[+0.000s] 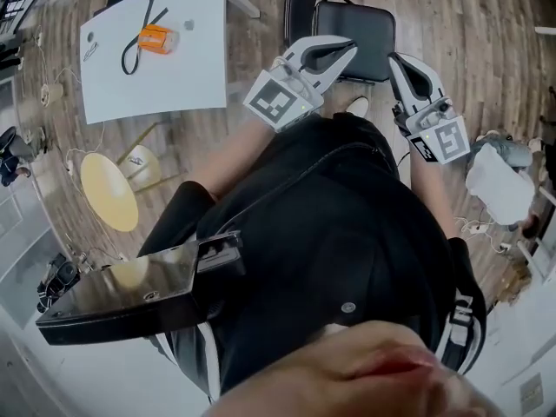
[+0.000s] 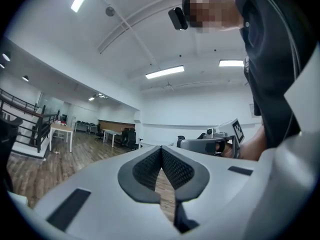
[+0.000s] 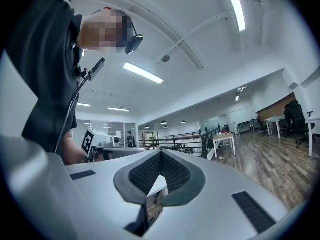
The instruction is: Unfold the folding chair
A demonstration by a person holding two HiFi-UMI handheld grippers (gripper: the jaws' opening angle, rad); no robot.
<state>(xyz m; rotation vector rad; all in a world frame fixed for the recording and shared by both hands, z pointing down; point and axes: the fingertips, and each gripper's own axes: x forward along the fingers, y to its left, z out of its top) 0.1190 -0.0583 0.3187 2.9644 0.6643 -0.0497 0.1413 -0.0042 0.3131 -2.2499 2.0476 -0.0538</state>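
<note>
wooden floor (image 1: 486, 42) of an open office spreads below. left gripper (image 1: 346, 52) and right gripper (image 1: 398, 62) are both closed tight on nothing, held level before the person, clear of the folding chair (image 1: 358, 33), which stands just beyond them with seat seemingly down, so unfolding looks finished.

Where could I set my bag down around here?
The white table is bare below the orange tool and black cord. The wood floor right of the black chair is open too. Crowded: around the yellow stool at left and the white cloth at right.
</note>
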